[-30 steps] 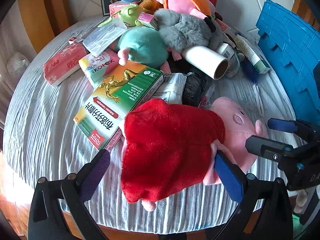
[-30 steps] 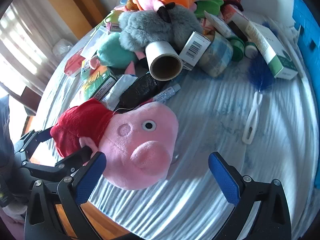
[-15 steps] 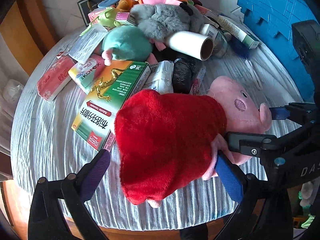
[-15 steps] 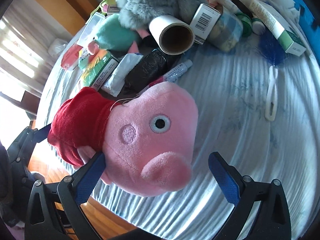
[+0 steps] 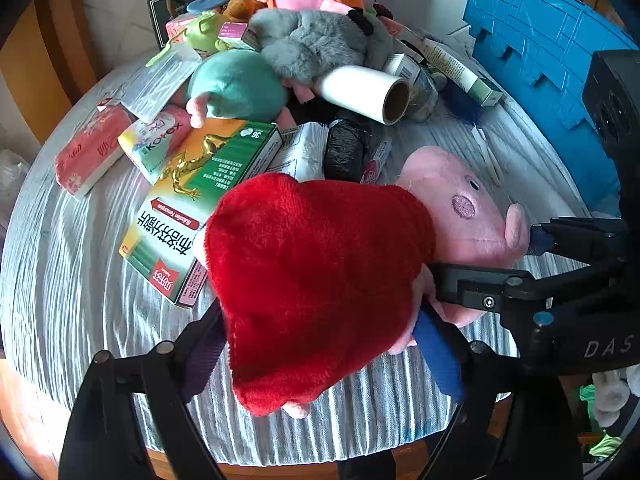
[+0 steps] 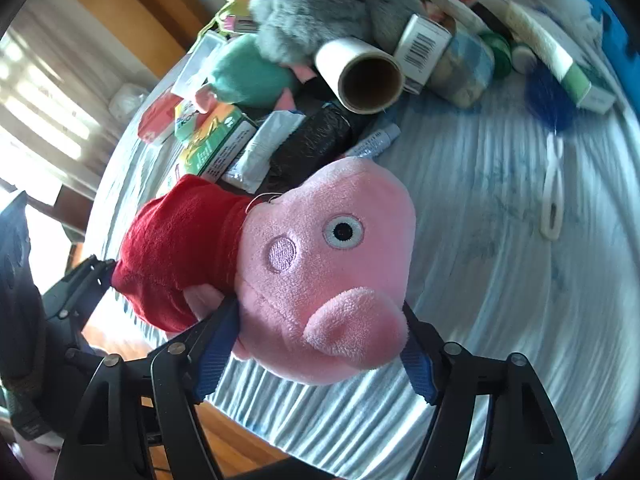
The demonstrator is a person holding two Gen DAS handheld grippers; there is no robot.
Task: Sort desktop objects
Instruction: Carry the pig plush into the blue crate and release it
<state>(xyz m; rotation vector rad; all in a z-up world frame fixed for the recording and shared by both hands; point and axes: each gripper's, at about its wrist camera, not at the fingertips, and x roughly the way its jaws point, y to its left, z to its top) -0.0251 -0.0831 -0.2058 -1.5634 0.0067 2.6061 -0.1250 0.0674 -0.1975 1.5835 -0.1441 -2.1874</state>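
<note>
- Left gripper (image 5: 320,344), low centre of its own view, was closing on the red dress of the pig plush toy (image 5: 320,280); both blue pads sat against the fabric, the dress bulging up between them.
- Right gripper (image 6: 316,356), low centre of its view, was closing on the toy's pink head, one pad at the neck side, the other under the snout.
- Pig plush toy lay at the near edge of the striped tablecloth (image 6: 520,280), filling the centre of both views, head toward the right of the left-wrist frame.
- Blue crate (image 5: 552,60) stood at the upper right of the left-wrist frame, well apart from the toy.
- Green-and-orange box (image 5: 200,200) lay just beside the dress, centre left.
- Grey plush (image 5: 316,40) and teal plush (image 5: 236,84) were piled at upper centre.
- White paper roll (image 5: 364,92) lay below the grey plush, open end toward the right.
- White-handled blue brush (image 6: 554,184) lay alone at the right of the right-wrist frame.
</note>
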